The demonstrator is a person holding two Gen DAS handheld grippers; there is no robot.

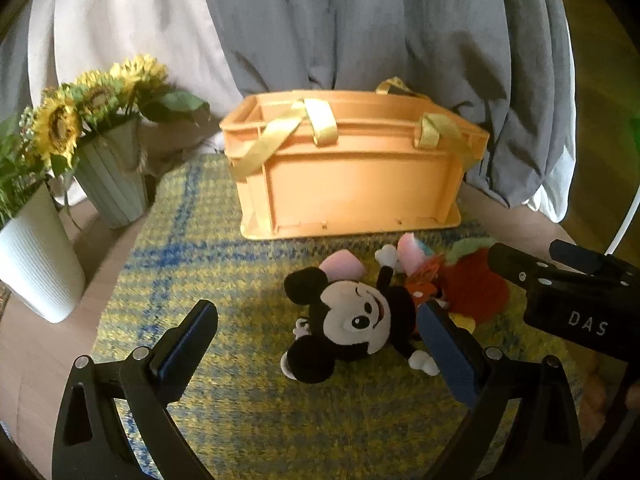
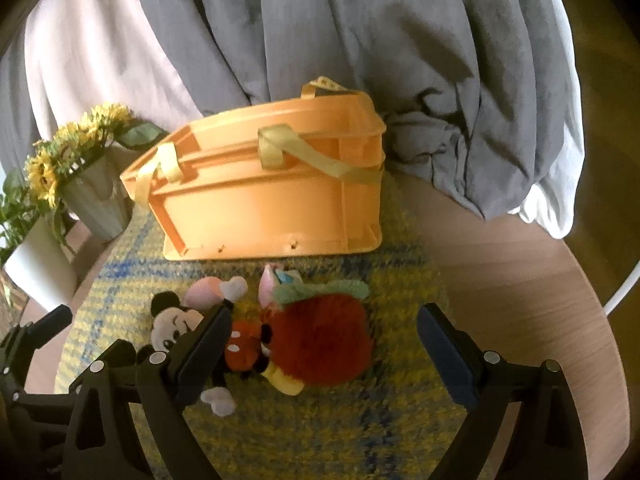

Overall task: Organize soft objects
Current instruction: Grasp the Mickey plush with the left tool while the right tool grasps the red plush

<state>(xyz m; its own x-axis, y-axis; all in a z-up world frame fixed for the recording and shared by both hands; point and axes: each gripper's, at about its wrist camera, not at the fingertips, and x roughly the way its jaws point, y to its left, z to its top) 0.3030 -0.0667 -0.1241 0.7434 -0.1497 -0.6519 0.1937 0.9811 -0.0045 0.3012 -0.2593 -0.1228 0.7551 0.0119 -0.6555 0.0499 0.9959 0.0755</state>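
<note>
A Mickey Mouse plush (image 1: 352,320) lies on its back on a yellow-and-blue mat (image 1: 240,280), in front of an orange crate (image 1: 352,176) with yellow ribbon handles. Beside it lies a red fuzzy plush (image 2: 324,340) with a green top, and a small pink-and-blue plush (image 2: 276,280) behind. My left gripper (image 1: 316,336) is open, its jaws on either side of Mickey's head. My right gripper (image 2: 324,332) is open around the red plush; it also shows in the left wrist view (image 1: 560,280). Mickey (image 2: 176,324) shows at the left in the right wrist view.
Two pots stand at the left: a ribbed green one with sunflowers (image 1: 108,180) and a white one (image 1: 36,256). Grey and white curtains (image 1: 360,20) hang behind the crate. The round wooden table's edge (image 2: 560,280) curves at the right.
</note>
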